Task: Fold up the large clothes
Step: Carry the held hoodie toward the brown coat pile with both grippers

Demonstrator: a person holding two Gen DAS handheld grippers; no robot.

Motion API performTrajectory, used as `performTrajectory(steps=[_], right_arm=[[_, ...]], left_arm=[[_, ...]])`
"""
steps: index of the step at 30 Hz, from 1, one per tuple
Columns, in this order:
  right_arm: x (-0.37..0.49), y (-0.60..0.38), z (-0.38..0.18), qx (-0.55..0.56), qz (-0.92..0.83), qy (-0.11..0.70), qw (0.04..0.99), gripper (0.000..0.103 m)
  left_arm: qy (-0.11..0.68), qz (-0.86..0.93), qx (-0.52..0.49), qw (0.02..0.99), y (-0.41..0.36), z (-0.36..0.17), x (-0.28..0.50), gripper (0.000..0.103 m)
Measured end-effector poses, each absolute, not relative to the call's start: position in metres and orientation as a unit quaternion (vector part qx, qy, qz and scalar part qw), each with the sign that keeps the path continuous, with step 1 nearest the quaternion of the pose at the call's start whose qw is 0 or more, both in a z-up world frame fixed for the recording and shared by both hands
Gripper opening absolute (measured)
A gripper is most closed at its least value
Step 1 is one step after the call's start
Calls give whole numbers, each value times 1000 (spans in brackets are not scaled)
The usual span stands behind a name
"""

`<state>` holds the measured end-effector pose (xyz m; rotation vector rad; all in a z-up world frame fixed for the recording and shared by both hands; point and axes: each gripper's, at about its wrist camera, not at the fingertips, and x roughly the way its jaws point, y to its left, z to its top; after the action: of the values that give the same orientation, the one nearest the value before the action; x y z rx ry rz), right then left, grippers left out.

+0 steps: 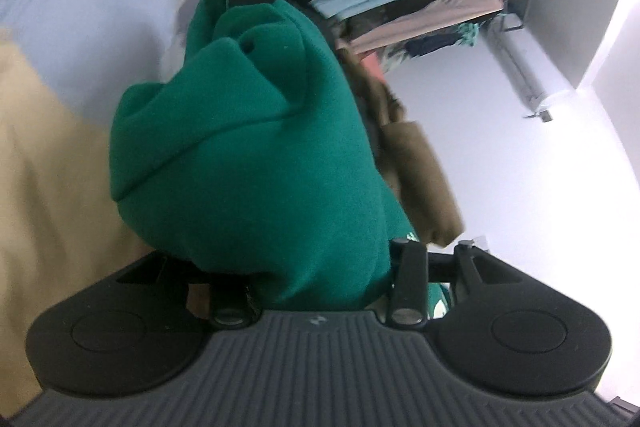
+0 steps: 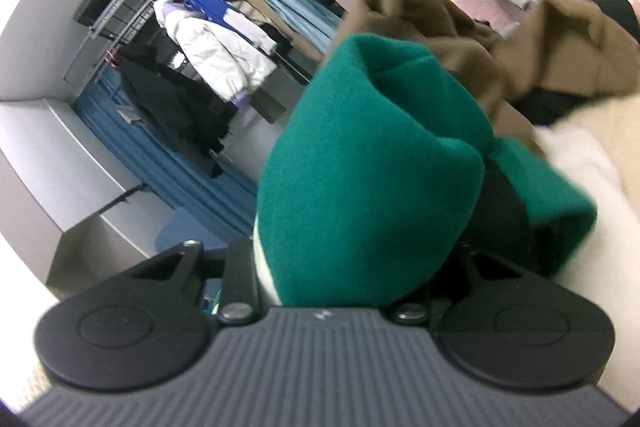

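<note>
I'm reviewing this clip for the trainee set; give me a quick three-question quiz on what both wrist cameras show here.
1. True or false: the left gripper is shut on the bunched green fleece garment.
2. What does the right gripper hold? A) the puffy white jacket on the rack B) the green fleece garment C) nothing
3. In the right wrist view, what lies crumpled just beyond the green fleece garment?

Key: 1. True; the cloth bulges out between its jaws. 2. B; the puffy white jacket hangs on the clothes rack. 3. A brown cloth garment.
</note>
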<state>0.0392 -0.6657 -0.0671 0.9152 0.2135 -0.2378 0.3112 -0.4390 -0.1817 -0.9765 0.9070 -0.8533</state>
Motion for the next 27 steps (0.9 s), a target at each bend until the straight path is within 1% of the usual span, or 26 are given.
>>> performTrajectory(steps=[2, 6, 11, 16, 22, 24, 27], right_arm=[[37, -662, -80, 431, -114, 107, 889, 39], [32, -660, -104, 440, -125, 105, 883, 40], [25, -666, -133, 467, -130, 94, 869, 42], [24, -662, -143, 453, -136, 85, 877, 44], [27, -662, -147, 451, -150, 90, 875, 46], [27, -663, -146, 455, -151, 92, 873, 46], [26, -663, -145, 461, -157, 94, 869, 46]], left_arm=[[410, -382, -435, 705, -443, -201, 311, 49], [408, -389, -423, 710, -443, -222, 325, 52], [408, -396, -418, 709, -436, -238, 340, 59], [408, -394, -420, 708, -433, -255, 342, 62], [410, -391, -421, 708, -429, -255, 338, 64], [415, -392, -421, 705, -428, -253, 340, 66], [427, -390, -417, 701, -427, -246, 344, 73]])
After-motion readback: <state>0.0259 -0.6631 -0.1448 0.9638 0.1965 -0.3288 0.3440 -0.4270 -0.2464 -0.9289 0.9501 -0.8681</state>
